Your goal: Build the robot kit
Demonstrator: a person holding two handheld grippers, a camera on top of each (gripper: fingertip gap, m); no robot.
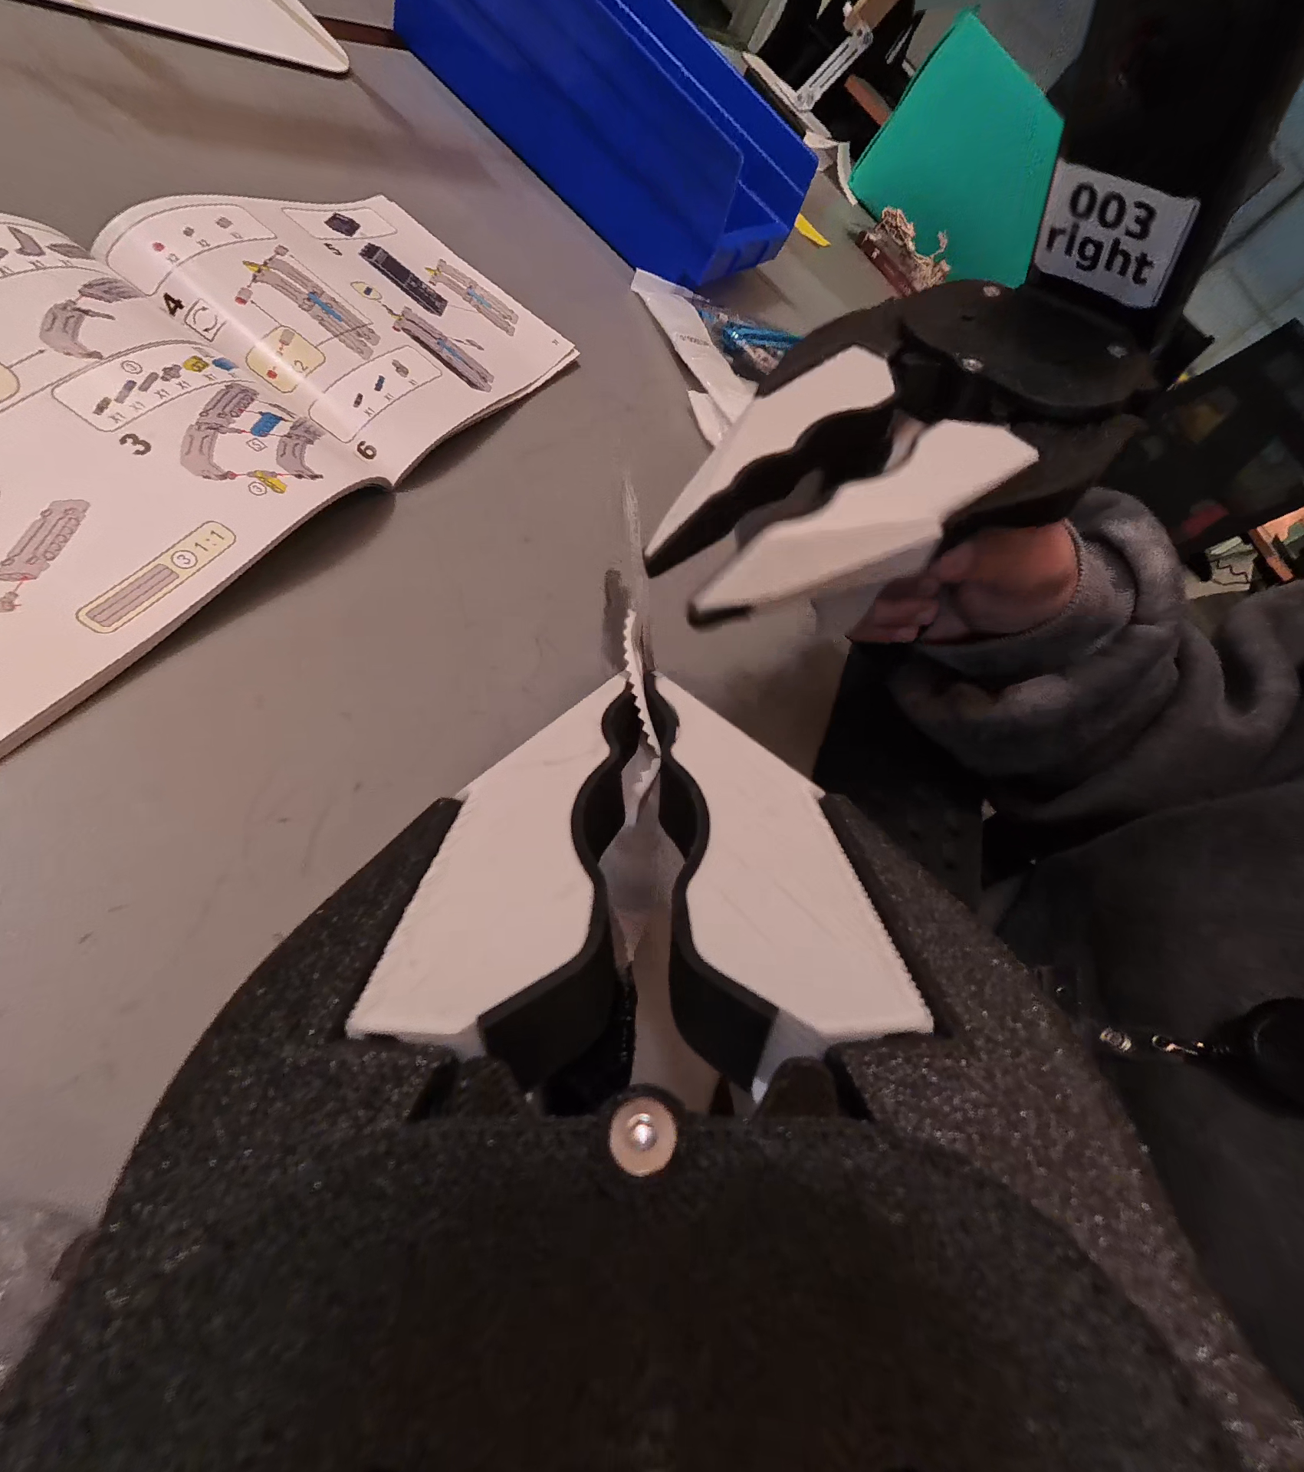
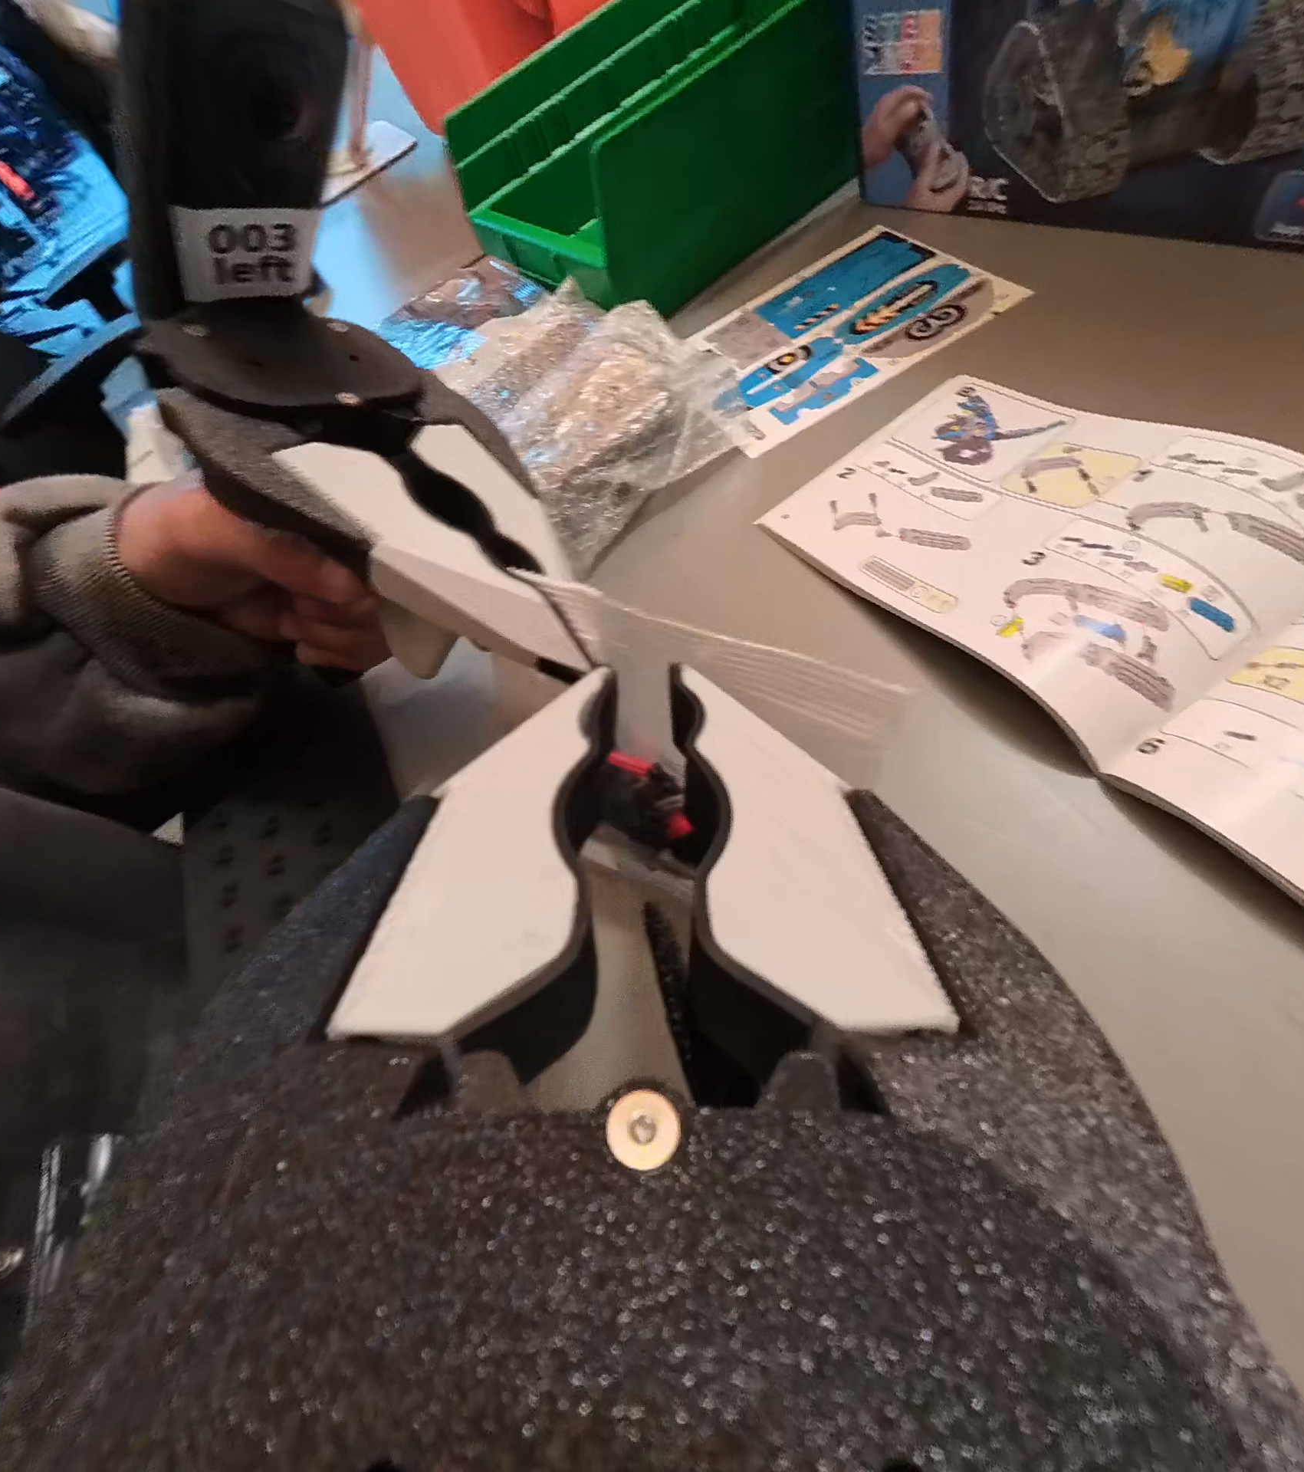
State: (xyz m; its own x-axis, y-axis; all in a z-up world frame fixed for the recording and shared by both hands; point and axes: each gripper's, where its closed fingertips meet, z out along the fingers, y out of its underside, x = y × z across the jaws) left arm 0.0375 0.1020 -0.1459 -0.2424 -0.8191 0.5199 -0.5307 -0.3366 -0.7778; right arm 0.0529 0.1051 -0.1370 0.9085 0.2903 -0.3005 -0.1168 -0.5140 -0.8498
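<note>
My left gripper (image 1: 644,687) is shut on a thin white plastic bag (image 1: 630,629) with a saw-toothed edge, and the bag runs back between its fingers. In the right wrist view the left gripper (image 2: 569,629) holds that bag (image 2: 752,661) stretched out sideways above the grey table (image 2: 1031,796). My right gripper (image 2: 644,677) is open, with its tips slightly apart just under the bag and not pressing on it. Small red and black parts (image 2: 644,796) show between its fingers. In the left wrist view the right gripper (image 1: 676,589) hovers beside the bag's edge with nothing between its tips.
An open instruction booklet (image 1: 194,382) lies on the table and also shows in the right wrist view (image 2: 1110,597). A blue bin (image 1: 616,119), a green bin (image 2: 656,175), a sticker sheet (image 2: 855,319), clear bags of parts (image 2: 593,398) and a toy box (image 2: 1150,103) stand behind.
</note>
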